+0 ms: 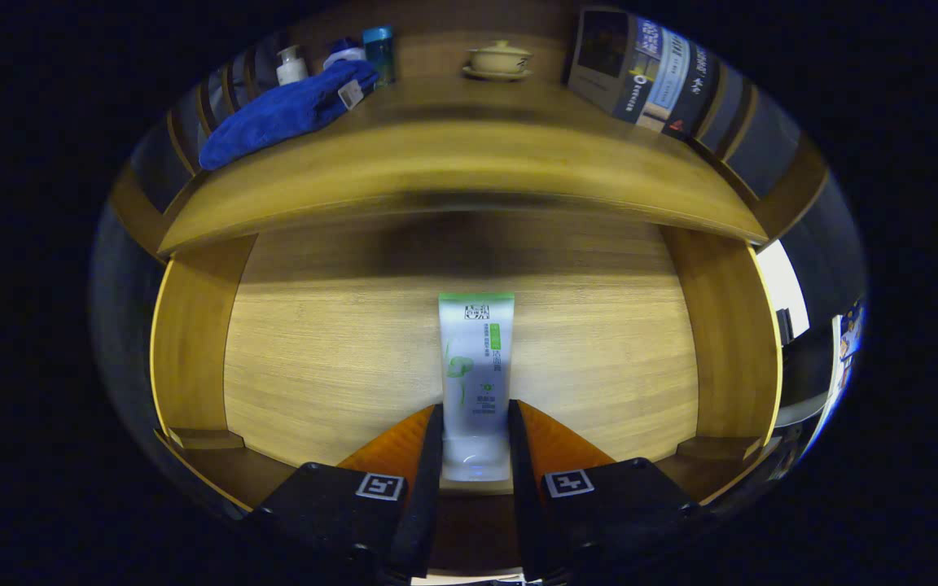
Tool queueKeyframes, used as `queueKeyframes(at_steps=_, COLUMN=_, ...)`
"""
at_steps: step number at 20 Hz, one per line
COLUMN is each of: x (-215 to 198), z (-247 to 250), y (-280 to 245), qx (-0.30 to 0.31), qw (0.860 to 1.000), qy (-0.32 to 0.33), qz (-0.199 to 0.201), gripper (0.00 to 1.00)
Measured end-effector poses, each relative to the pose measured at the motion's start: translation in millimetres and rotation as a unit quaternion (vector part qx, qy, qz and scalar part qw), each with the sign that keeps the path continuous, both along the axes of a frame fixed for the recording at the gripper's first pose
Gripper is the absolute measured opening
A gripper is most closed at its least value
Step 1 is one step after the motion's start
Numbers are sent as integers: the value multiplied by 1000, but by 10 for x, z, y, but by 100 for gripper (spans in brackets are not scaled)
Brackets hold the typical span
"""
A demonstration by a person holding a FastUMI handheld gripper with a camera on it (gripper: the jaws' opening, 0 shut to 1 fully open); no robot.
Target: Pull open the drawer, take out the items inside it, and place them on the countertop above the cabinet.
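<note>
The gripper is reaching down into the open drawer, its two fingers closing narrowly on the lower, capped end of a white and green tube, both pressing against its sides. The tube is lying flat on the wooden drawer floor, its green end pointing away toward the cabinet. Above the drawer, on the bench, a blue cloth is lying beside a small white bottle and a blue-capped bottle; a lidded cup on a saucer is sitting farther along.
</note>
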State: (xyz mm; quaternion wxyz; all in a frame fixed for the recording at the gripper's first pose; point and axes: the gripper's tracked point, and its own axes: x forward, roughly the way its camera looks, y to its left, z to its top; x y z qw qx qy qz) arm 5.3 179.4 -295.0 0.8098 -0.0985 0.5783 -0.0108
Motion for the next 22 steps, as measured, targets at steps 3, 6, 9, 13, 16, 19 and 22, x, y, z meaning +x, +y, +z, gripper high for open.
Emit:
queueKeyframes(at_steps=3, x=-47, z=224, y=-90, qx=-2, qw=1000, qy=-23, qz=-2, gripper=49)
queueKeyframes(at_steps=6, x=-48, z=389, y=-155, qx=-10, qw=999, qy=-49, qz=8, gripper=49)
queueKeyframes(at_steps=9, x=-71, z=504, y=-183, qx=-11, qw=998, qy=-67, qz=12, gripper=49)
queueKeyframes(at_steps=13, x=-51, z=664, y=-280, qx=-27, qw=995, qy=-90, qz=23, gripper=49)
queueKeyframes(at_steps=16, x=-67, z=746, y=-315, qx=-22, qw=995, qy=-101, qz=13, gripper=44)
queueKeyframes(at_steps=19, x=-68, z=855, y=-369, qx=-24, qw=992, qy=-126, qz=17, gripper=43)
queueKeyframes(at_steps=22, x=77, z=1194, y=-404, qx=-62, qw=979, qy=-188, qz=40, gripper=43)
